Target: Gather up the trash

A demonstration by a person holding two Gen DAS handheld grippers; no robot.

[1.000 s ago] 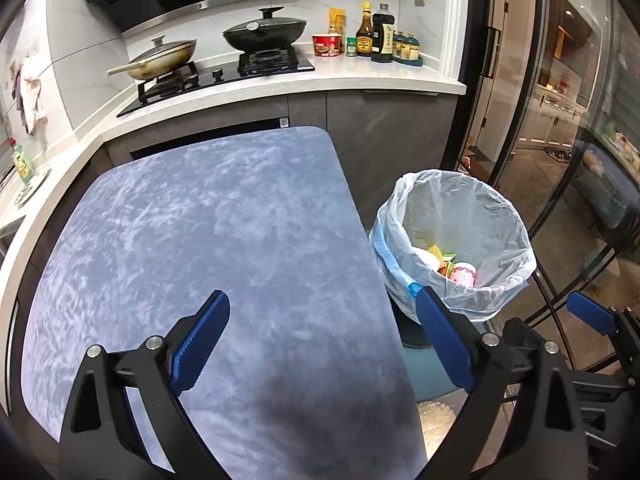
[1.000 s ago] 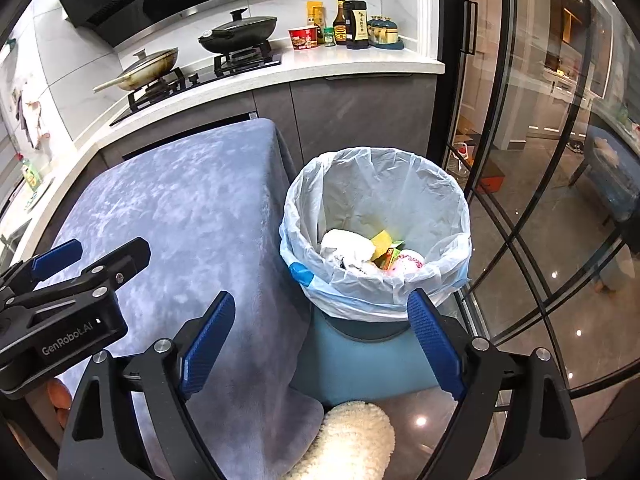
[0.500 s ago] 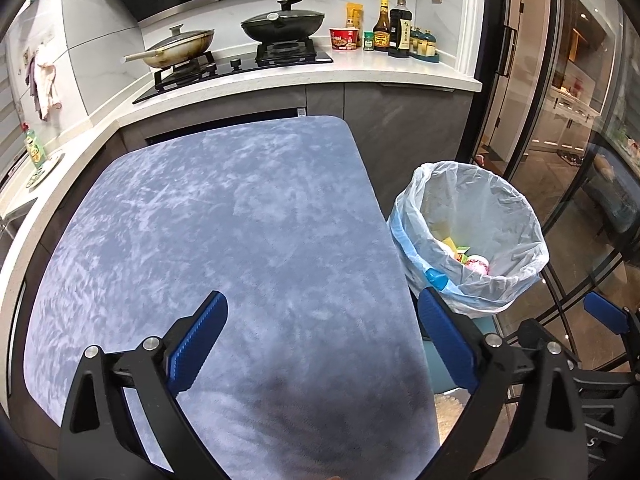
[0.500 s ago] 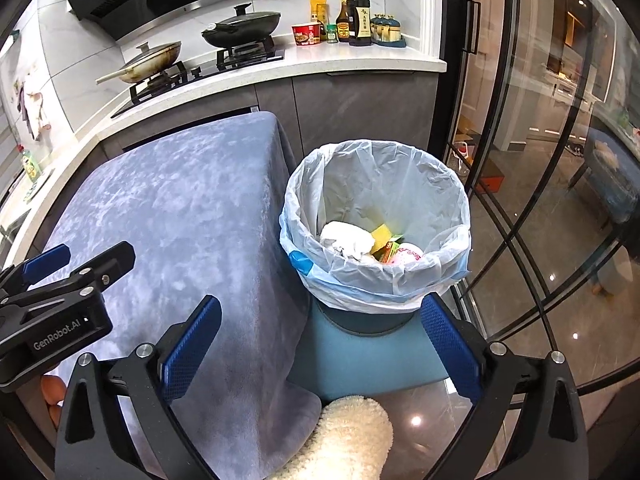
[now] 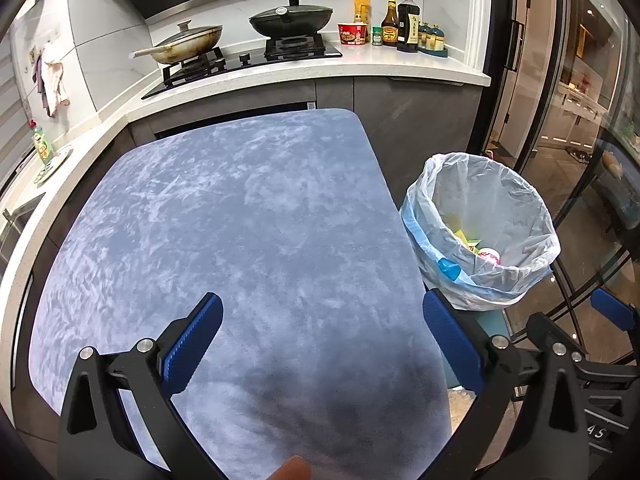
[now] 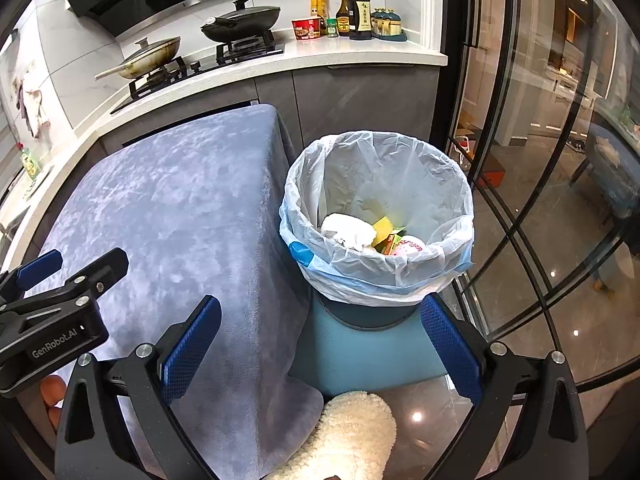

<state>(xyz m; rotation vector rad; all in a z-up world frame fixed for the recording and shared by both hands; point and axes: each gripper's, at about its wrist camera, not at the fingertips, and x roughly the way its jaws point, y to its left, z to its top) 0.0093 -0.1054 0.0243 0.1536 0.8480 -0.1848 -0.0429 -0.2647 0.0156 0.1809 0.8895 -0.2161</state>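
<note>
Kitchen desk [image 5: 240,220] looks bare. Trash sits in lined bin [image 6: 376,216] at my 2 o'clock. Left tool [image 5: 322,340] and right tool [image 6: 320,336] just spread wide, nothing between. I'd scan for leftovers before closing.

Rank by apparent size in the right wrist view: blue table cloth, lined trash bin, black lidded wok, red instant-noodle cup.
1. blue table cloth
2. lined trash bin, closer to the camera than the stove items
3. black lidded wok
4. red instant-noodle cup

The wok and cup sit far back on the counter, so they look smaller than they are.
</note>
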